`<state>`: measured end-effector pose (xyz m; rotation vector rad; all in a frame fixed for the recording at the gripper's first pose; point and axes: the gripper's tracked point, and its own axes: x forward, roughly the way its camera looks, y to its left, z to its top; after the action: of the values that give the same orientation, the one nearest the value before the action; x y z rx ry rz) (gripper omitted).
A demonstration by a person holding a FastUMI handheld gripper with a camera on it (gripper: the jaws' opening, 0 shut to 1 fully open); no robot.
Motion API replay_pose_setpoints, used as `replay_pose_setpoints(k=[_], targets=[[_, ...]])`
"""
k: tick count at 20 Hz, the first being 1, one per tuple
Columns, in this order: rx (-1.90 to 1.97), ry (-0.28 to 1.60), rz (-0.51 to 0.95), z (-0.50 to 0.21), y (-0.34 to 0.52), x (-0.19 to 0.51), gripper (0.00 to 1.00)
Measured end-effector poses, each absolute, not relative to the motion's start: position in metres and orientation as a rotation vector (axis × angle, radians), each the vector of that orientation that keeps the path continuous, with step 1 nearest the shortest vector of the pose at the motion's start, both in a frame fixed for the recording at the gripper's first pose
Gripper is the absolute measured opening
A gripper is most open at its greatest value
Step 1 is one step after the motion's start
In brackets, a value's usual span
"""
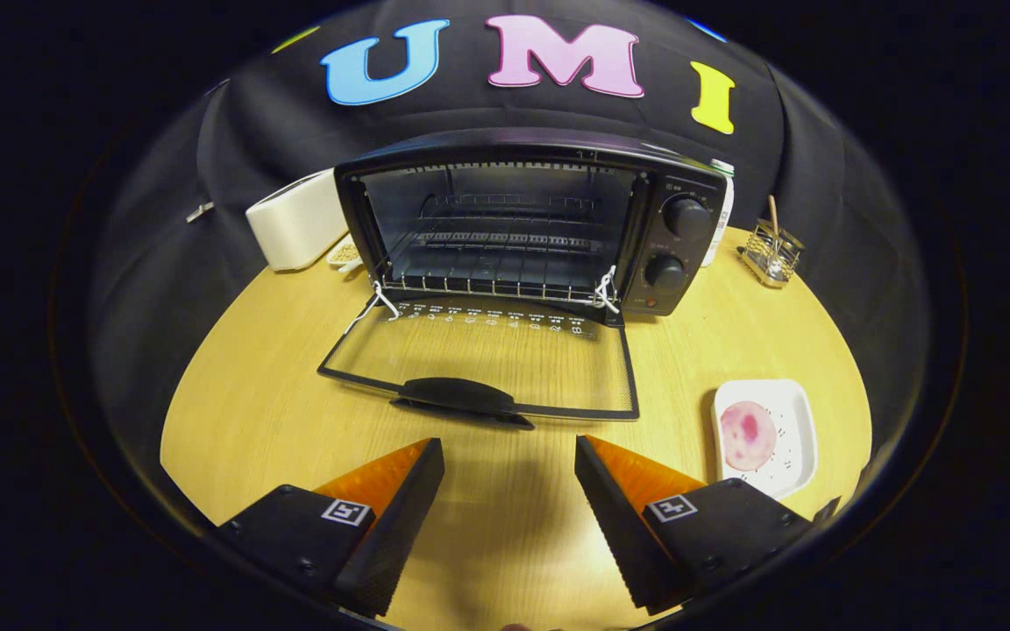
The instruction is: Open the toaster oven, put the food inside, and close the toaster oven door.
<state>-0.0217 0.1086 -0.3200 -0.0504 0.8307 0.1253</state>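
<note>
A black toaster oven [549,219] stands at the back of the round wooden table [251,403]. Its glass door [487,364] hangs fully down and lies flat toward me, with the dark handle [461,399] at its front edge. A wire rack [496,263] shows inside the bare cavity. The food, a round pink slice [748,436], lies on a white square plate [799,416] to the right of the door. My gripper [509,451] is open with nothing between its fingers, hovering over the table just short of the door handle. The plate sits just beyond my right finger [619,491].
A white boxy appliance [299,219] stands left of the oven. A small wire holder [772,254] with a stick in it stands at the back right, and a white bottle [722,210] peeks from behind the oven's right side. Two knobs [685,217] sit on the oven's right panel.
</note>
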Motion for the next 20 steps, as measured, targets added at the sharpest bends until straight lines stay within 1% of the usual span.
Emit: replay_pose_setpoints(k=[5,10,13,16,20], targets=[[-0.035,0.777,0.157,-0.274,0.063,-0.029,0.99],[0.026,0.732,0.035,-0.234,-0.026,-0.034,0.99],[0.053,0.737,-0.025,-0.230,-0.077,-0.036,0.98],[0.088,0.784,-0.081,-0.240,-0.124,-0.034,0.98],[0.123,0.845,-0.102,-0.253,-0.171,-0.024,0.99]])
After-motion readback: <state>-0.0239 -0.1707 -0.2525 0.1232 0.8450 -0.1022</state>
